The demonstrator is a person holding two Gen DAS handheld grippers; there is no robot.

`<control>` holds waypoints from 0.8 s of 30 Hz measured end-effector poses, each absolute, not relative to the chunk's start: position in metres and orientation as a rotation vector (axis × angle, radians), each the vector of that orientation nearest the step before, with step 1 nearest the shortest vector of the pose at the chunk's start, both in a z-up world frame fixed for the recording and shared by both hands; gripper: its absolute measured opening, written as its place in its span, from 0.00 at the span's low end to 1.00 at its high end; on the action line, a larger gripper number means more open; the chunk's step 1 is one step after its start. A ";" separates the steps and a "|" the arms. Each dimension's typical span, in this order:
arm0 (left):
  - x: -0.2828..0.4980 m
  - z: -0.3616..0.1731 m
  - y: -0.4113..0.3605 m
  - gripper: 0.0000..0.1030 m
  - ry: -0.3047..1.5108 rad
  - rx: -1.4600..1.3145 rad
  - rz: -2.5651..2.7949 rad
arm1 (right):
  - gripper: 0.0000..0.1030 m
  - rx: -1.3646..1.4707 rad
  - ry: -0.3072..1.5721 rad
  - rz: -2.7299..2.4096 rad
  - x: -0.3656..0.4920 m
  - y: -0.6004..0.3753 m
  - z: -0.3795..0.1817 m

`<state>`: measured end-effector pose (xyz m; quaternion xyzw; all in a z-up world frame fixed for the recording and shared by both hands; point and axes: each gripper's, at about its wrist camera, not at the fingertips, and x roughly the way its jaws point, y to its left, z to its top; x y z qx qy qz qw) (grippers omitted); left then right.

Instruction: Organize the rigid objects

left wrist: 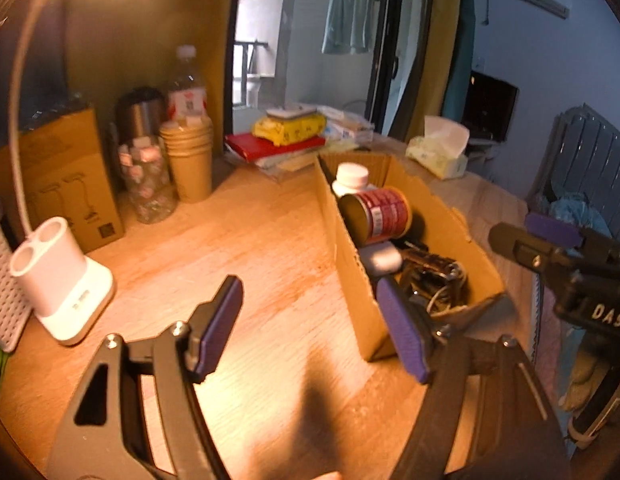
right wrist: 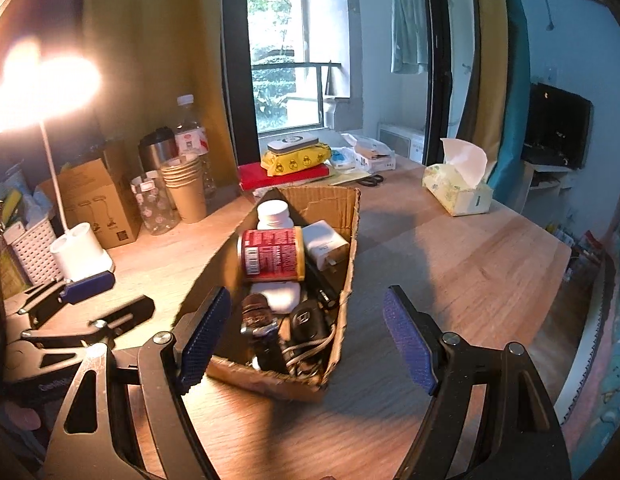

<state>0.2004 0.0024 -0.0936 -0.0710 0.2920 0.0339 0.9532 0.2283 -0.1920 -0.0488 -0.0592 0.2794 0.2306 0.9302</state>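
Note:
An open cardboard box (left wrist: 346,248) (right wrist: 350,224) stands on the wooden table. It holds a red-labelled can (left wrist: 380,214) (right wrist: 271,254), a white pill bottle (left wrist: 351,179) (right wrist: 273,214), a white charger (right wrist: 325,246), a car key (right wrist: 305,322) and cables. My left gripper (left wrist: 314,332) is open and empty, just left of the box's near end. My right gripper (right wrist: 310,344) is open and empty, its jaws either side of the box's near end. The right gripper also shows in the left wrist view (left wrist: 550,240).
A white lamp base (left wrist: 61,280) (right wrist: 81,254), a brown carton (left wrist: 65,184), stacked paper cups (left wrist: 189,156) (right wrist: 185,188), a jar, a flask and a water bottle stand at the left. Books and yellow wipes (right wrist: 295,160) lie behind. A tissue box (right wrist: 456,190) stands at the right.

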 end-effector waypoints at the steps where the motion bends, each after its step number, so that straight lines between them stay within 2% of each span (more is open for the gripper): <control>1: 0.195 -0.090 0.003 0.73 0.585 -0.141 0.064 | 0.78 -0.120 0.568 0.471 0.223 -0.192 -0.047; 4: 0.176 -0.078 0.004 0.81 0.558 -0.146 0.046 | 0.78 -0.113 0.559 0.464 0.208 -0.191 -0.040; 9: 0.145 -0.062 0.003 0.84 0.521 -0.135 0.025 | 0.78 -0.085 0.540 0.450 0.179 -0.192 -0.030; 11: 0.132 -0.057 0.003 0.89 0.508 -0.136 0.028 | 0.78 -0.074 0.526 0.434 0.165 -0.195 -0.026; 24: 0.060 -0.016 -0.013 0.90 0.426 -0.103 -0.022 | 0.78 -0.058 0.482 0.369 0.087 -0.218 -0.004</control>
